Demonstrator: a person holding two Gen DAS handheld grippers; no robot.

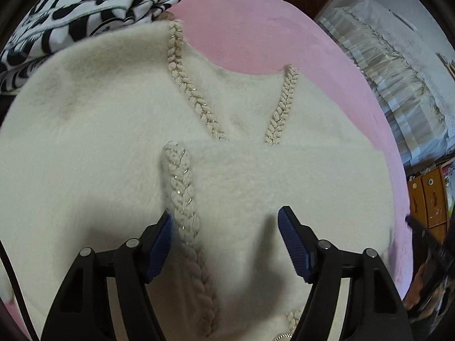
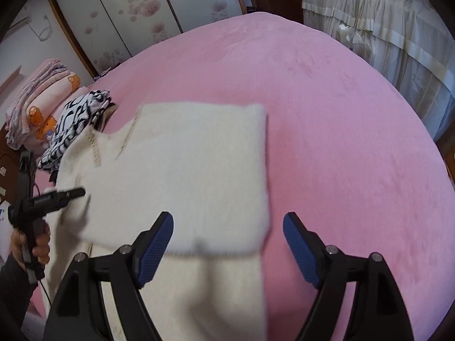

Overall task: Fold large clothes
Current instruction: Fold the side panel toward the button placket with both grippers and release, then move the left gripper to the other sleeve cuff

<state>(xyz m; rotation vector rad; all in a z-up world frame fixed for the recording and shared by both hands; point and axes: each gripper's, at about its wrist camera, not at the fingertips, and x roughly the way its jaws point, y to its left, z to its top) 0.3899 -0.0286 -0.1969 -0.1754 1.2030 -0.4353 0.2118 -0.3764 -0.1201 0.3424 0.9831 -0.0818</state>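
Note:
A fluffy cream cardigan (image 1: 99,147) with braided gold-flecked trim (image 1: 182,196) lies on the pink bed cover (image 1: 256,28). One side is folded across the front, its flap (image 1: 284,176) covering the V neckline's lower end. My left gripper (image 1: 226,217) hovers just above the flap and braid, open, nothing between its blue pads. In the right wrist view the same cardigan (image 2: 199,170) shows as a cream rectangle. My right gripper (image 2: 227,221) stands open over its right edge, holding nothing. The left gripper (image 2: 71,193) shows at the left, held by a hand (image 2: 39,244).
A folded black-and-white patterned garment (image 1: 71,20) lies beside the cardigan's shoulder. Stacked pink bedding (image 2: 37,102) sits off the bed's left. A lace-covered piece of furniture (image 2: 384,28) stands past the far right of the bed. Bare pink cover (image 2: 341,142) spreads to the right.

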